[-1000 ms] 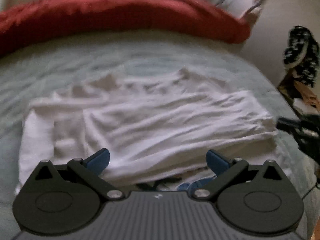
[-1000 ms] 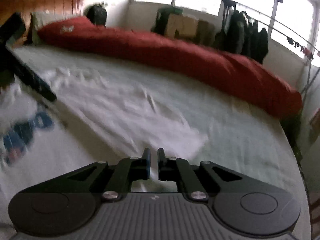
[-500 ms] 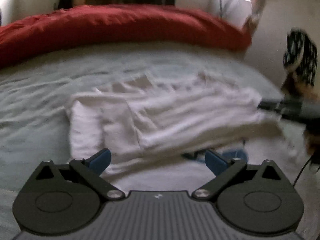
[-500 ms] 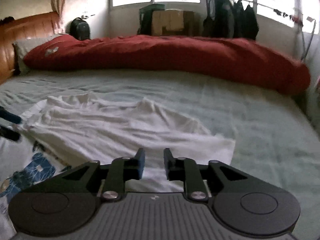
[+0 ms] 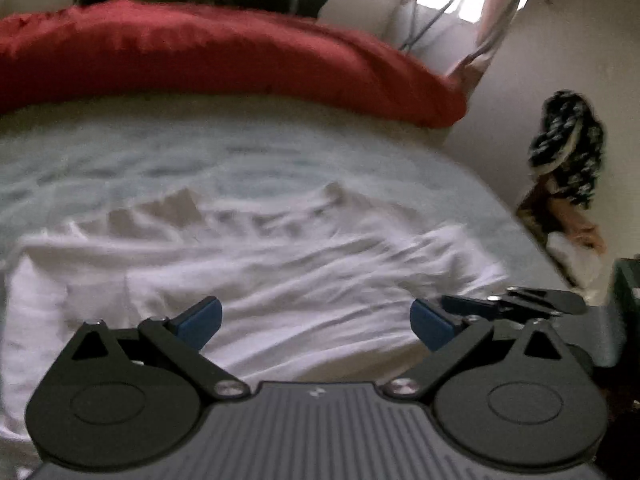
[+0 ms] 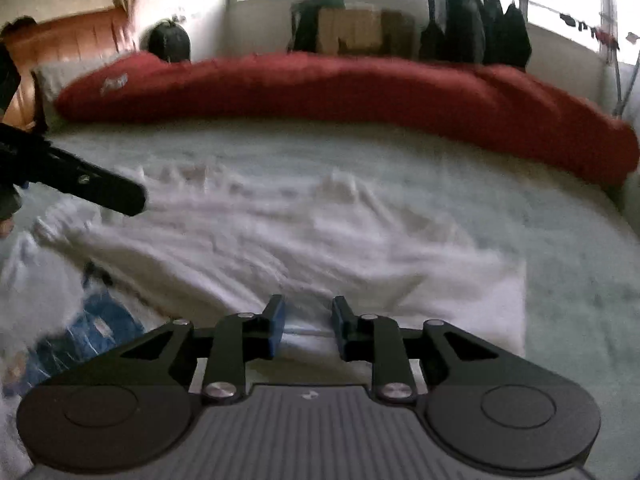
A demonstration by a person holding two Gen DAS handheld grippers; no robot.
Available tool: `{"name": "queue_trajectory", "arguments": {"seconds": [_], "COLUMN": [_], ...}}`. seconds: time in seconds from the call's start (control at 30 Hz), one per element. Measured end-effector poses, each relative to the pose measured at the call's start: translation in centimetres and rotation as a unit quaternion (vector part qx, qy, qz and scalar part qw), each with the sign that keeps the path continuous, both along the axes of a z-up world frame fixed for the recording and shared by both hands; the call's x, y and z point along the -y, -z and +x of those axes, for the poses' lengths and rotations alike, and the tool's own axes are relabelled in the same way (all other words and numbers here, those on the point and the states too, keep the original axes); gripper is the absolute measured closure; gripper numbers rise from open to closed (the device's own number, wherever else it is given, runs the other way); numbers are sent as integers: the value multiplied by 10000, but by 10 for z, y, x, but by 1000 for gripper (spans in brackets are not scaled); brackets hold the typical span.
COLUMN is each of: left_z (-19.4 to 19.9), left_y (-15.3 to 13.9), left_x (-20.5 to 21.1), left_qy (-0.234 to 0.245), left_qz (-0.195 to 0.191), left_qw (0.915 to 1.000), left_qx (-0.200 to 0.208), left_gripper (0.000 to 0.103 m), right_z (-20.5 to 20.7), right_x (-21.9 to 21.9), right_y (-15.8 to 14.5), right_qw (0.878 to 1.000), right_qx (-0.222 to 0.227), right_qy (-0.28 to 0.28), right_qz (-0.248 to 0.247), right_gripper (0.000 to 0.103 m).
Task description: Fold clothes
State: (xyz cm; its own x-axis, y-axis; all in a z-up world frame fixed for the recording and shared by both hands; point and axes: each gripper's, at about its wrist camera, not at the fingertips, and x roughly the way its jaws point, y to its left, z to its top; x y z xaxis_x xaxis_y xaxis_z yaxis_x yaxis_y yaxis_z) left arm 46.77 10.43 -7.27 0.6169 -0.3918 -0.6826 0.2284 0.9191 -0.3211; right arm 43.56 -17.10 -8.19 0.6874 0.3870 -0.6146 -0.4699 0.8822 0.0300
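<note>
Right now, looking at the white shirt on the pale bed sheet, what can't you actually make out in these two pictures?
- White crumpled shirt: near hem hidden behind the left gripper body, left wrist view.
- Blue printed patch on the shirt: blurred and partly hidden by the right gripper, right wrist view; design unreadable.
- Small pale label on the long red cushion: too small to read.
- Black-and-white patterned item: blurred, near the frame edge.

Open sheet [image 6: 500, 200] before red duvet [image 6: 360, 92]

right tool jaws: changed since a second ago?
Yes. The right tool was shut; its jaws are opening over the white shirt, nothing gripped between them.
</note>
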Motion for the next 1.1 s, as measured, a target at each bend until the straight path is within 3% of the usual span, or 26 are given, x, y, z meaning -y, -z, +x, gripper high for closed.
{"name": "queue_trajectory", "arguments": {"seconds": [0.07, 0.17, 0.3, 0.4, 0.47, 0.67, 0.87, 0.97, 1.1], "left_z": [-4, -11, 3, 17, 28, 64, 87, 89, 62], "left_y": [11, 4, -23, -39, -39, -3, 2, -7, -32], "left_x": [1, 7, 9, 14, 27, 56, 55, 62, 65], "left_qy": [65, 165, 110, 118, 153, 15, -340, -376, -218], "left_qz": [242, 705, -95, -834, -1118, -991, -1070, -854, -620], "left_qw": [9997, 9974, 9996, 9954, 9923, 9909, 9914, 9932, 9967], "left_qx": [60, 59, -250, -456, -514, -906, -675, -703, -469], "left_gripper": [3, 3, 3, 3, 3, 3, 3, 3, 3], "right_z": [-7, -14, -16, -6, -5, -1, -3, -2, 0], "right_x": [6, 11, -2, -20, -21, -17, -14, -12, -11], "right_y": [-1, -12, -27, -16, -4, 10, 13, 14, 14], "right_qw": [9999, 9996, 9984, 9983, 9979, 9960, 9952, 9943, 9939], "right_qx": [-9, -92, 85, 35, -30, -139, -68, -108, -151], "right_qy": [48, 149, -47, -143, -133, -126, -127, -128, -134], "right_qz": [116, 217, 565, 566, 626, 877, 970, 1057, 1080], "right_gripper": [73, 72, 70, 68, 66, 66, 66, 66, 65]}}
